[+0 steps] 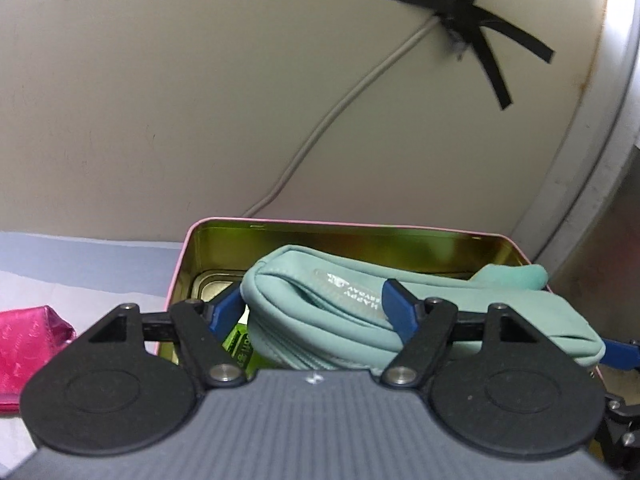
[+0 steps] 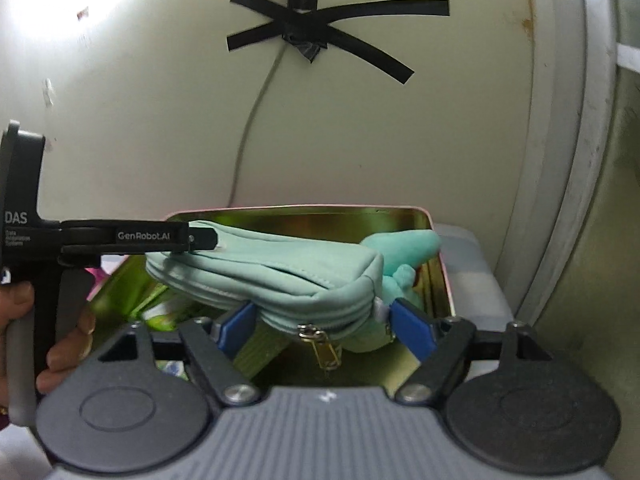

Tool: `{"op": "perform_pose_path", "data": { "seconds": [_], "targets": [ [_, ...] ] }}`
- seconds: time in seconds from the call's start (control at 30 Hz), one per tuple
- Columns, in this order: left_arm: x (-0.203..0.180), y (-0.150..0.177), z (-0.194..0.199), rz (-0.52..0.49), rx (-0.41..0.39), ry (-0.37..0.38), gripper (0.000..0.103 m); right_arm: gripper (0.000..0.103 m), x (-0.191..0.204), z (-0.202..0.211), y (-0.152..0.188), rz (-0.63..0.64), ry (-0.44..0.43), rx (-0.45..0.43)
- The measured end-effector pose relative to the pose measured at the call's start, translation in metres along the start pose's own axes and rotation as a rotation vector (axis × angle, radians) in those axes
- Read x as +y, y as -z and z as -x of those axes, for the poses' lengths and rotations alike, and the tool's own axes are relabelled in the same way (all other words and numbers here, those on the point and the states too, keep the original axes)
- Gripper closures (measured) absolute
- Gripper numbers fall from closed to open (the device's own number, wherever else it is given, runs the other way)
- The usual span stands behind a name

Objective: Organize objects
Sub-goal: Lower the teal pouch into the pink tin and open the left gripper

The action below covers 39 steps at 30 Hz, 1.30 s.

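pouch: a mint-green zip pouch point(image 1: 360, 312) lies half in the open tin point(image 1: 192, 248), propped aslant with one end on the tin's rim, so it is not yet flat inside.
long axis: in the left wrist view it runs from centre left to lower right of the frame; in the right wrist view it runs from centre left down to the centre, its zip end point(image 2: 320, 334) nearest the camera.
left gripper: the left gripper point(image 1: 316, 312) straddles the pouch's far-from-zip end; its fingers point(image 1: 400, 312) stand apart with the pouch between them. The right one touches the fabric; whether they truly squeeze it I cannot tell.
right gripper: the right gripper point(image 2: 324, 326) sits at the zip end, fingers point(image 2: 414, 334) apart on either side of the pouch; the fabric seems just free of the pads, so I judge it not clamped.
nearer hand: both sit at the pouch, one at each end; neither is clearly nearer.
what the move turns on: the pouch's length lies slightly across the tin's opening, so I judge it has to be lowered at the raised end to settle in.
other things: a green packet point(image 1: 238, 344) lies on the tin floor under the pouch; a pink foil packet point(image 1: 28, 344) lies outside, lower left of the left view; a hand point(image 2: 68, 344) holds the left gripper's handle.
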<state>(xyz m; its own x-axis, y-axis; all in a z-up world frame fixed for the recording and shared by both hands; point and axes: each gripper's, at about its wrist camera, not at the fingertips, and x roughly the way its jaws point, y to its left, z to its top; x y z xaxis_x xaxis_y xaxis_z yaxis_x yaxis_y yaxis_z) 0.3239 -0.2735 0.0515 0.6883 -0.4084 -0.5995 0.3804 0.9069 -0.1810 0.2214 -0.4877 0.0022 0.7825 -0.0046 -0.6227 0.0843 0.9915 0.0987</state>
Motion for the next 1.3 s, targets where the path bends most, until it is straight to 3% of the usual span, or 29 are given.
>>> {"op": "perform_pose_path", "data": {
  "seconds": [0.17,0.37,0.6,0.73,1.3],
  "targets": [
    [0.003,0.001,-0.003,0.018,0.002,-0.032,0.026,0.022,0.004,-0.010,-0.005,0.031,0.029,0.016],
    [-0.005,0.007,0.011,-0.048,-0.052,-0.052,0.025,0.019,-0.001,-0.008,-0.001,0.003,0.026,0.016],
    [-0.038,0.023,0.029,-0.292,-0.163,-0.058,0.023,0.026,-0.012,-0.017,0.002,-0.048,0.068,0.047],
    [-0.029,0.020,0.028,-0.255,-0.153,-0.058,0.023,0.026,-0.019,-0.019,0.003,-0.090,0.064,0.045],
    [-0.031,0.023,0.025,-0.261,-0.154,-0.067,0.022,0.026,-0.019,-0.017,0.007,-0.092,0.072,0.026]
  ]
}}
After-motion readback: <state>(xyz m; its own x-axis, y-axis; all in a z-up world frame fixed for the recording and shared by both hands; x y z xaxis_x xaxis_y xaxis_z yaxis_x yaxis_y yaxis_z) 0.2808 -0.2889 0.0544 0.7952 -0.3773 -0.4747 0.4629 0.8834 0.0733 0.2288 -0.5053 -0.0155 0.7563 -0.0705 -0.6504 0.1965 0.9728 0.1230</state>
